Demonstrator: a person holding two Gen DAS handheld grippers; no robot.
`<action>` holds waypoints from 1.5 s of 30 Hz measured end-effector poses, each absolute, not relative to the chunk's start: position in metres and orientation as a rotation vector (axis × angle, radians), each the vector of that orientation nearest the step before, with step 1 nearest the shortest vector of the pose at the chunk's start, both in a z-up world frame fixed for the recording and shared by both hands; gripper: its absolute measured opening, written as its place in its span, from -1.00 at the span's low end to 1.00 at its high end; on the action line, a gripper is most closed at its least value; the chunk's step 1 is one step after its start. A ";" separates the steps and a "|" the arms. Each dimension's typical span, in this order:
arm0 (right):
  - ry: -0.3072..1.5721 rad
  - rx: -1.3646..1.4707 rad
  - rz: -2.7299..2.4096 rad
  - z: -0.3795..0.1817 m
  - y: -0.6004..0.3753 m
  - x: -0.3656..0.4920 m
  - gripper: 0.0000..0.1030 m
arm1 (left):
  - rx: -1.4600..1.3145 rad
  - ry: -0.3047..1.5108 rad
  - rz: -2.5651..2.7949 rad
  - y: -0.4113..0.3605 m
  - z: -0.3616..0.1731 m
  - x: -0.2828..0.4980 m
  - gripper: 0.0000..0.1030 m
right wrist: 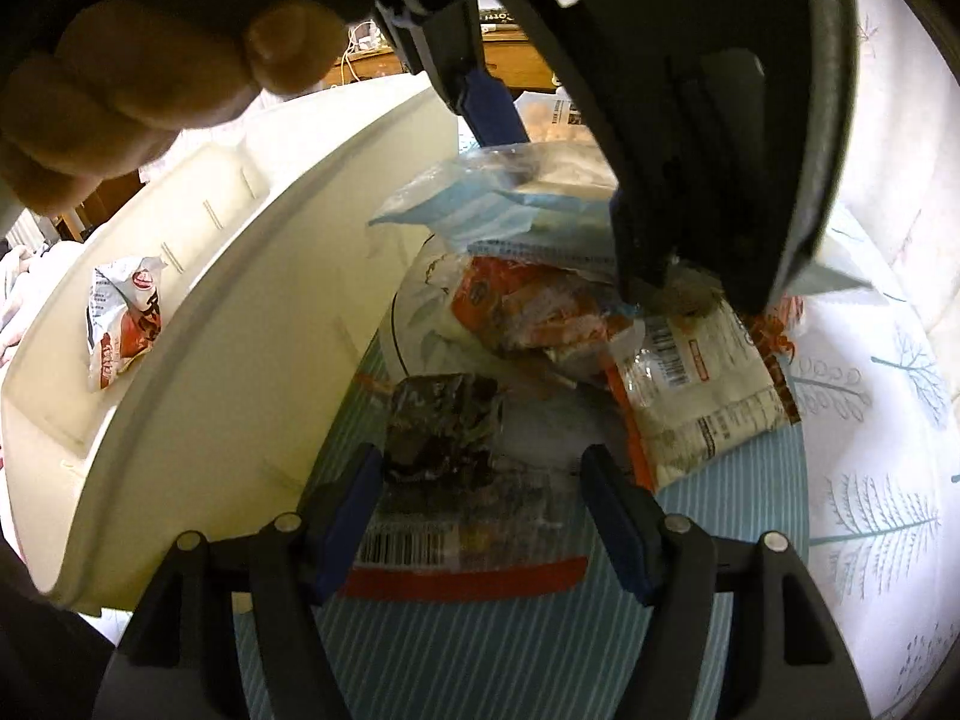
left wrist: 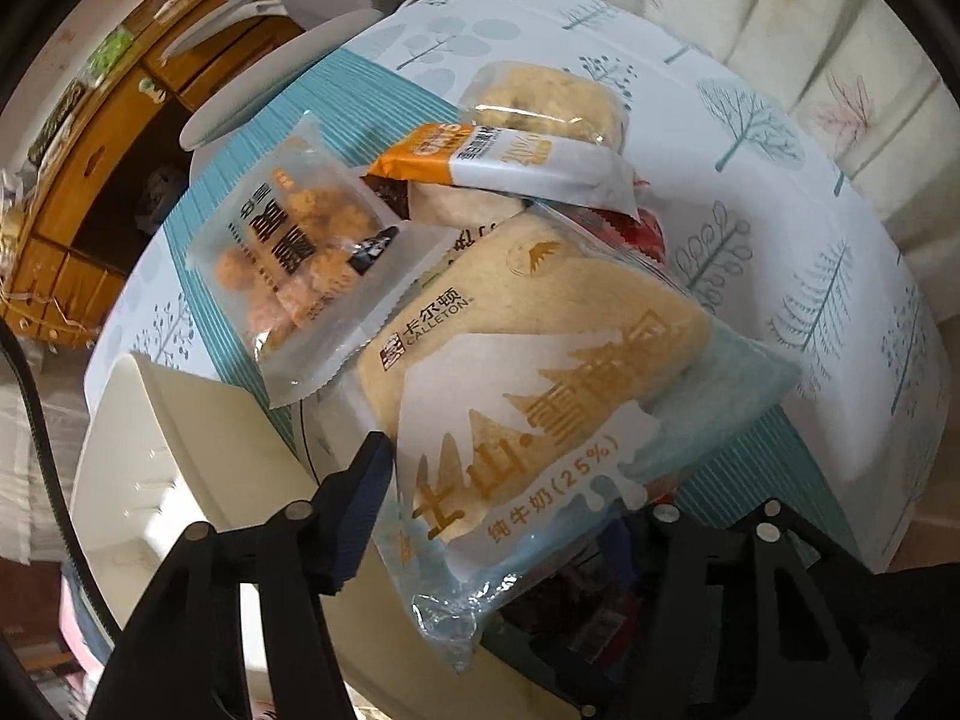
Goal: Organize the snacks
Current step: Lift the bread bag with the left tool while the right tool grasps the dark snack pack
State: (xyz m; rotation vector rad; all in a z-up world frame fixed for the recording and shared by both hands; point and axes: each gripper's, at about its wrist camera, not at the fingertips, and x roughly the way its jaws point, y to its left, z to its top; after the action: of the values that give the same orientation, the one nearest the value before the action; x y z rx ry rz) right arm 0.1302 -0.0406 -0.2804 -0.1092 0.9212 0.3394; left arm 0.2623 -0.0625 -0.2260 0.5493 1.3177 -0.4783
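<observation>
My left tool has its fingers spread wide around the near end of the big Calleton bread packet; the left pad sits just beside the wrapper, the right one is hidden under it, so I can't tell whether it's really clamped. That packet lies on top of the snack pile on the desk, with the fried-bites bag to its left and an orange-and-white bar farther back. My right tool is wide open, straddling a dark wrapped snack without touching it. The white bin on the left holds one small red-and-white packet.
</observation>
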 end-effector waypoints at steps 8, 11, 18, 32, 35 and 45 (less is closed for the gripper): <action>0.934 -0.127 0.383 -0.280 -0.031 0.134 0.11 | 0.441 1.320 -0.440 -0.054 -0.213 0.265 0.02; 0.948 -0.131 0.389 -0.280 -0.033 0.138 0.10 | 0.412 1.309 -0.426 -0.050 -0.204 0.263 -0.04; 1.000 -0.121 0.390 -0.274 -0.038 0.135 0.08 | 0.342 1.273 -0.408 -0.033 -0.174 0.253 -0.15; 0.983 -0.040 0.281 -0.228 -0.051 0.116 0.09 | 0.175 1.128 -0.410 0.013 -0.084 0.200 -0.20; 0.958 -0.022 0.266 -0.210 -0.061 0.106 0.09 | 0.144 1.096 -0.398 0.030 -0.067 0.186 -0.19; 0.877 0.001 0.300 -0.161 -0.033 0.094 0.09 | 0.083 1.048 -0.303 0.095 -0.041 0.152 -0.19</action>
State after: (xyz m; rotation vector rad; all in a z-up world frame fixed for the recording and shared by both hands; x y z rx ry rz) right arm 0.0944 -0.0334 -0.1609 0.0008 0.8771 0.3001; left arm 0.1522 0.0948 -0.0409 0.0833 1.0478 -0.3032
